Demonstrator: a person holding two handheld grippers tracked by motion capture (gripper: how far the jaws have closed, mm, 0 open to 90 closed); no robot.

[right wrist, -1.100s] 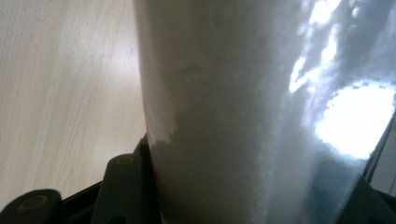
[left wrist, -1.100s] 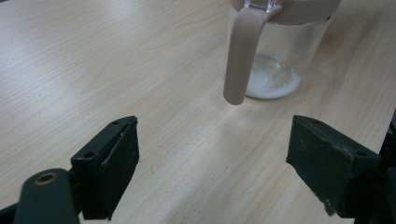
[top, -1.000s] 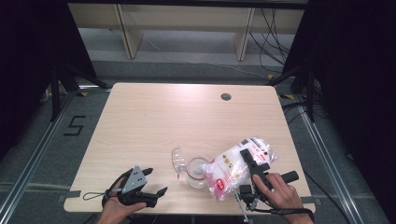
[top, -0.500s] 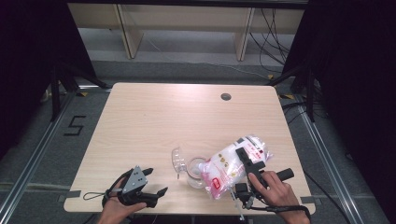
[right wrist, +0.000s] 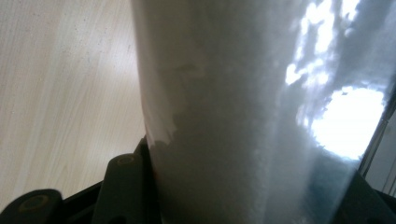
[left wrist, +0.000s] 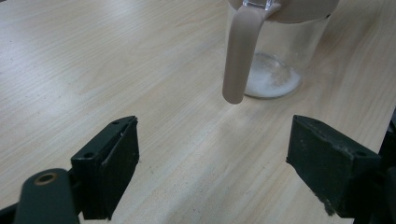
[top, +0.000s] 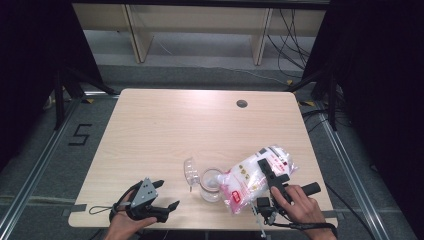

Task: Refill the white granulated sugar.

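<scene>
My right gripper (top: 266, 176) clamps the bag of white powder (top: 252, 176), tilted mouth-down (toward me) over the jar (top: 210, 183); my left gripper (top: 166, 194) gapes above the wooden table (top: 175, 125).

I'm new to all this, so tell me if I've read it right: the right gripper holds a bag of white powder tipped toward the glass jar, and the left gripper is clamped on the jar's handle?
Not quite. The left gripper holds nothing: the left gripper view shows its jaws wide open, short of the jar and its handle. The right gripper does hold the bag tipped toward the jar.
</scene>
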